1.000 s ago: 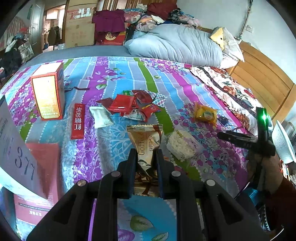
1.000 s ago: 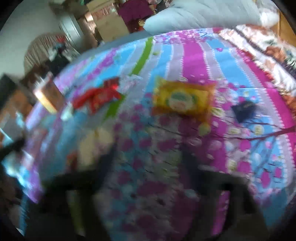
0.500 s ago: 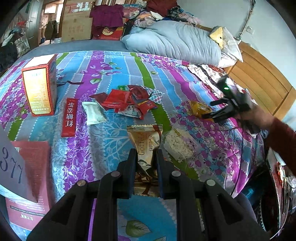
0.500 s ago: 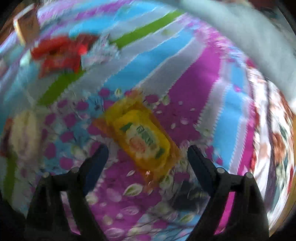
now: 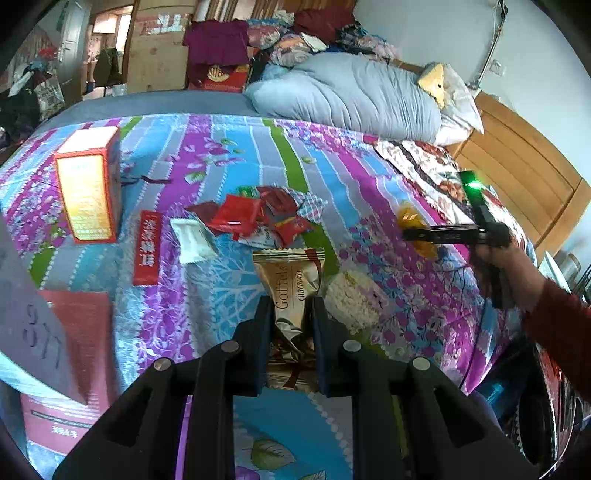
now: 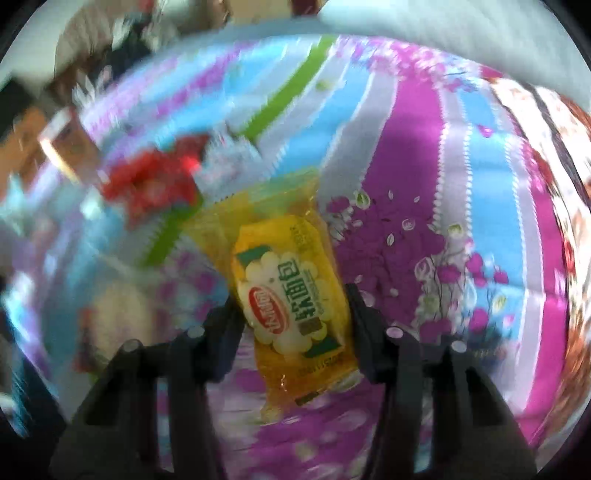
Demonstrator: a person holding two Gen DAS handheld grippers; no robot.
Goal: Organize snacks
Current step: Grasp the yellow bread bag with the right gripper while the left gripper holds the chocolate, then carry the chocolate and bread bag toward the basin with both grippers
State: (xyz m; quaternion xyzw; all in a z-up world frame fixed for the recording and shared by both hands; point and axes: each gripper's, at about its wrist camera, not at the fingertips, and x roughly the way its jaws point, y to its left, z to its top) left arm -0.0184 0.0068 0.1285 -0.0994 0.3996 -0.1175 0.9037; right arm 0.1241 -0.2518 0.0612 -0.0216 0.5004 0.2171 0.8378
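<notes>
Gripping snacks — left gripper [image 5: 288, 314], right gripper [image 6: 291, 295].

A bed [image 5: 332, 173] with a striped floral sheet in purple, blue and green filled the room. A grey-blue quilt [image 5: 347, 96] lay bunched by the wooden headboard [image 5: 524, 166], below a pale wall [image 5: 424, 29]. Cardboard boxes [image 5: 159, 48] and piled clothes [image 5: 295, 33] stood beyond, near an open doorway [image 5: 107, 33].

Bright, even daylight; left wrist view sharp with fisheye-curved edges; right wrist view heavily motion-blurred.
</notes>
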